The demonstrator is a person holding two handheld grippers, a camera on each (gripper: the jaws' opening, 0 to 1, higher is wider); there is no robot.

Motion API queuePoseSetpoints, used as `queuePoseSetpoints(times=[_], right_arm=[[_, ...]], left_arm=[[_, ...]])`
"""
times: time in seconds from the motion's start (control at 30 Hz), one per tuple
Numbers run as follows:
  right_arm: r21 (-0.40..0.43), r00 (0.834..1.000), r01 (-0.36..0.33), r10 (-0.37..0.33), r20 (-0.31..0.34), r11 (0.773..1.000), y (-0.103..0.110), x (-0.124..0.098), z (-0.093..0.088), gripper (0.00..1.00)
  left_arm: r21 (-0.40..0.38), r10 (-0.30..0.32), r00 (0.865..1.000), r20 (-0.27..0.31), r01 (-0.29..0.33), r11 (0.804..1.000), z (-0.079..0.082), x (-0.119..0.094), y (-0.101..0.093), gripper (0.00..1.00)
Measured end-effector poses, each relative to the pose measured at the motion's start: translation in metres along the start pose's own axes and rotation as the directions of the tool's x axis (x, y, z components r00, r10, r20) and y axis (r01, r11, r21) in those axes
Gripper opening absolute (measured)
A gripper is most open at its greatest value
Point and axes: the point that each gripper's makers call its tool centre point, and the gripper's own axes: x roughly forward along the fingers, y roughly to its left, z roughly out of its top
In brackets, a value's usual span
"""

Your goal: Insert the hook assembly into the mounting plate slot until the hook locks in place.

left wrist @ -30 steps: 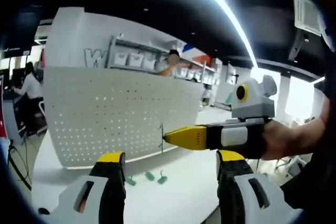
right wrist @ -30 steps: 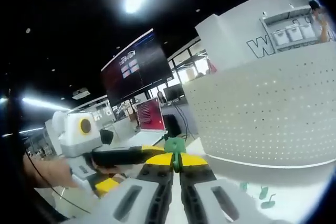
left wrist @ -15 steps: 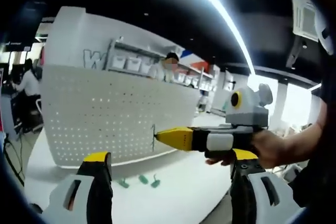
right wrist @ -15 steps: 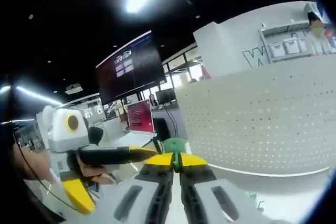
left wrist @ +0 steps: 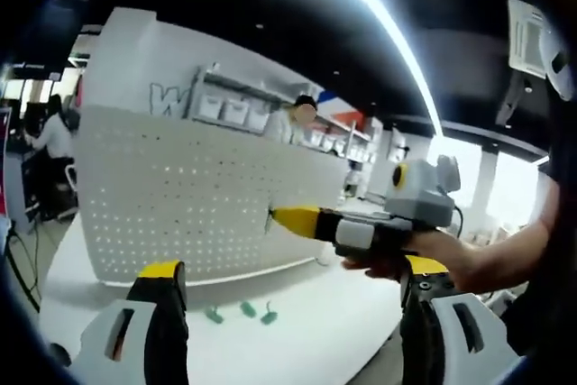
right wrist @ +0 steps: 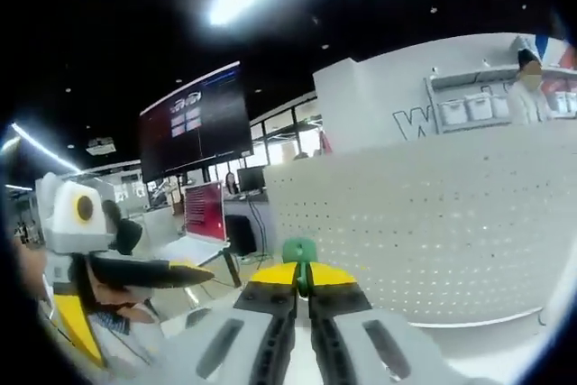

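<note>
Right claw (right wrist: 302,279) clamps green hook (right wrist: 299,252) — level, facing pegboard (right wrist: 433,214).

In the right gripper view, the green hook (right wrist: 299,251) shows just a rounded top above the closed yellow tips of the right hand-held gripper (right wrist: 302,277); the rest of it is hidden between the jaws. In the left gripper view that hook (left wrist: 270,216) is a tiny dark sliver at the gripper's tip (left wrist: 287,216), too small to tell whether it touches the white pegboard (left wrist: 180,196). 3 small green pieces (left wrist: 240,311) on the tabletop (left wrist: 297,331) are too small to make out. The pegboard's (right wrist: 433,214) right end is cut off at the view's edge.
</note>
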Motion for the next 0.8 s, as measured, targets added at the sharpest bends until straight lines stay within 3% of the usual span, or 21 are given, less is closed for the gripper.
queuePoseSetpoints(times=[0.07, 0.2, 0.37, 0.8], right_arm=[[-0.046, 0.999, 0.048, -0.046, 0.027, 0.998, -0.010, 0.003, 0.005, 0.01], [-0.063, 0.987, 0.159, -0.157, 0.039, 0.985, -0.035, 0.009, 0.005, 0.01], [-0.095, 0.961, 0.274, -0.267, 0.078, 0.957, -0.063, 0.014, 0.009, 0.01], [-0.074, 0.901, 0.423, -0.411, 0.139, 0.903, -0.109, 0.039, 0.026, 0.01]], left_arm=[[-0.003, 0.003, 1.000, -0.006, -0.003, 1.000, -0.001, 0.000, 0.002, 1.00], [0.001, 0.018, 1.000, -0.003, -0.018, 1.000, 0.001, -0.001, 0.007, 1.00], [0.005, 0.038, 0.999, 0.012, -0.038, 0.999, 0.007, -0.003, 0.014, 1.00], [-0.013, 0.063, 0.998, -0.018, -0.063, 0.998, -0.003, -0.002, 0.024, 0.97]])
